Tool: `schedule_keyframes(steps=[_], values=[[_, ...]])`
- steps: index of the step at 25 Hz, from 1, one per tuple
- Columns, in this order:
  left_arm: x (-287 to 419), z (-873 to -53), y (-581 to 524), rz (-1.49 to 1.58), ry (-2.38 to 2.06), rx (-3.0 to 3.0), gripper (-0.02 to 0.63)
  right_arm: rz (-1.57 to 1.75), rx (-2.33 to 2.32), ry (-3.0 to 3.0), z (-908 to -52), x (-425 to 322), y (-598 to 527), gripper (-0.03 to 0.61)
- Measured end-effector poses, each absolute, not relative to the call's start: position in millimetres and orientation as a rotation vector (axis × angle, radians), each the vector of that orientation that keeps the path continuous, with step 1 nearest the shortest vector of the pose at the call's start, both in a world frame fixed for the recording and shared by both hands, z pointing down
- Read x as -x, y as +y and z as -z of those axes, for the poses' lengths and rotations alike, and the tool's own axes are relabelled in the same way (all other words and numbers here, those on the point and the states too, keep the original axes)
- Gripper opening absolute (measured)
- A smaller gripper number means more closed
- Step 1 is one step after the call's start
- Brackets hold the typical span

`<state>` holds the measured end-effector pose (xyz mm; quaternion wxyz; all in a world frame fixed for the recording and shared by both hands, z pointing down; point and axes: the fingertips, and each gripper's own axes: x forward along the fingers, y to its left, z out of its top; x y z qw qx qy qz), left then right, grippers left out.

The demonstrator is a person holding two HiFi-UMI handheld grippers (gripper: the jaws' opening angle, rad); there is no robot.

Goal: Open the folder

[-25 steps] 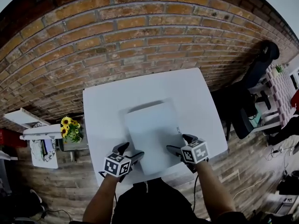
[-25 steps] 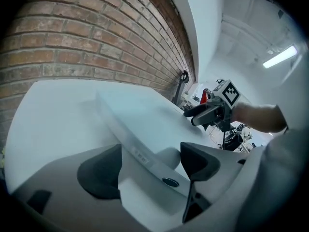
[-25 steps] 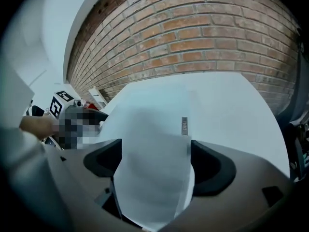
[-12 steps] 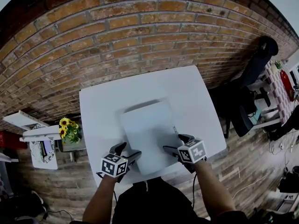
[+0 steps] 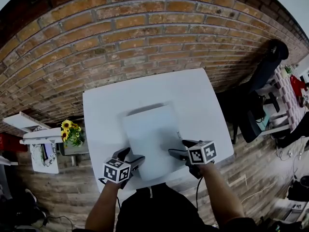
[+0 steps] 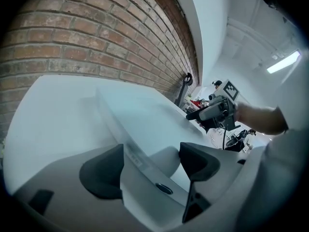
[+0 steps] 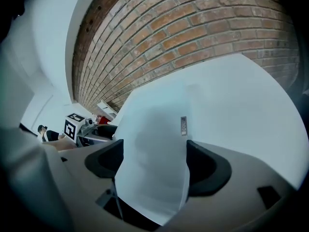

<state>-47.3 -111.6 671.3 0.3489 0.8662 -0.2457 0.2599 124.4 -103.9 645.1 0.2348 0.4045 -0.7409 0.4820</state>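
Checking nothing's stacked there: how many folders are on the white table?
1. The white folder lies flat on the table, near corners between the open jaws of the left gripper and the right gripper. Anything beneath it would be hidden.

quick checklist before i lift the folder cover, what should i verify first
1. Folder closed and flat on the table: ok.
2. Folder's near edge runs between the left gripper's jaws: ok.
3. Cover's edge sits between the right gripper's jaws: ok.
4. Jaws closed on the folder: not ok, both pairs stand apart.
5. Right gripper has only the cover, not the layers beneath: cannot tell.
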Motion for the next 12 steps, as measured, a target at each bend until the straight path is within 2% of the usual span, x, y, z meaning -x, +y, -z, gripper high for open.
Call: schedule_keyframes(steps=[12], values=[[51,-670,-115,-0.645,-0.635,-2.257,0.379,-1.407,-1.121,-2.072,-634,-124,-104,0.410]])
